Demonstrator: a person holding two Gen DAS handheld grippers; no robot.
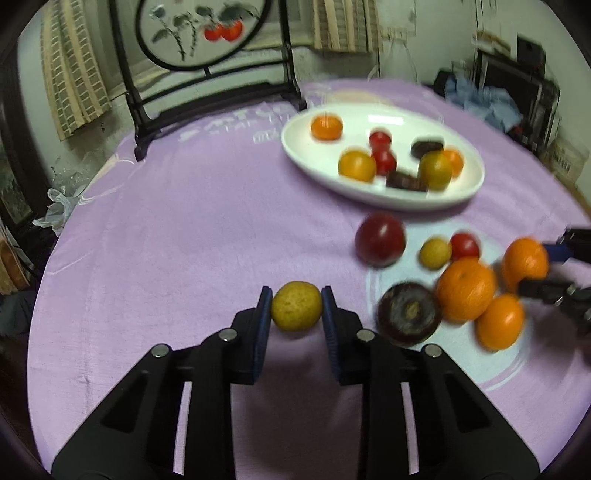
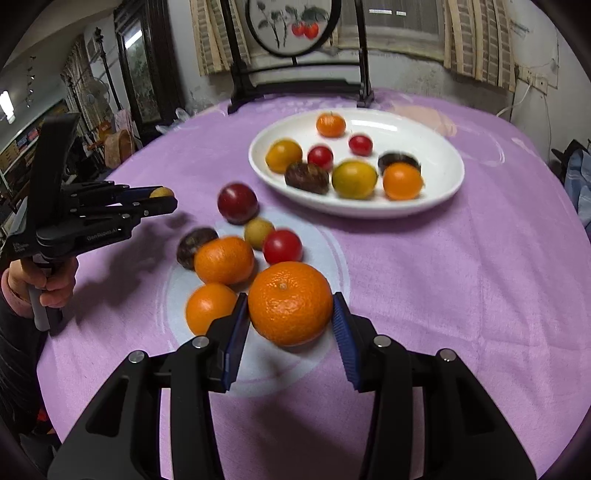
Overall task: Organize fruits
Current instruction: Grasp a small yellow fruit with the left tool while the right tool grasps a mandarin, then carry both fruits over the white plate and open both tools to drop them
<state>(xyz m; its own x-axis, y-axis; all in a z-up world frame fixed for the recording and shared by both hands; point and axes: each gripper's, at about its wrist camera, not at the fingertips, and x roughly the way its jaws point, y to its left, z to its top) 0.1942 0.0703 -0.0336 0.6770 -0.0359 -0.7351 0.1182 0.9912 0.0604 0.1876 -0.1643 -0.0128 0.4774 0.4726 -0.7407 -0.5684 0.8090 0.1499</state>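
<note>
My left gripper is shut on a small yellow-green fruit above the purple cloth; it also shows in the right wrist view at the left. My right gripper is shut on a large orange, which also shows in the left wrist view. A loose pile lies beside it: two oranges, a red tomato, a small yellow fruit, a dark red plum and a dark brown fruit. A white oval plate beyond holds several fruits.
A black framed round screen with painted fruit stands at the table's far edge. The round table has a purple cloth. Furniture and clutter stand beyond the table on the left and right.
</note>
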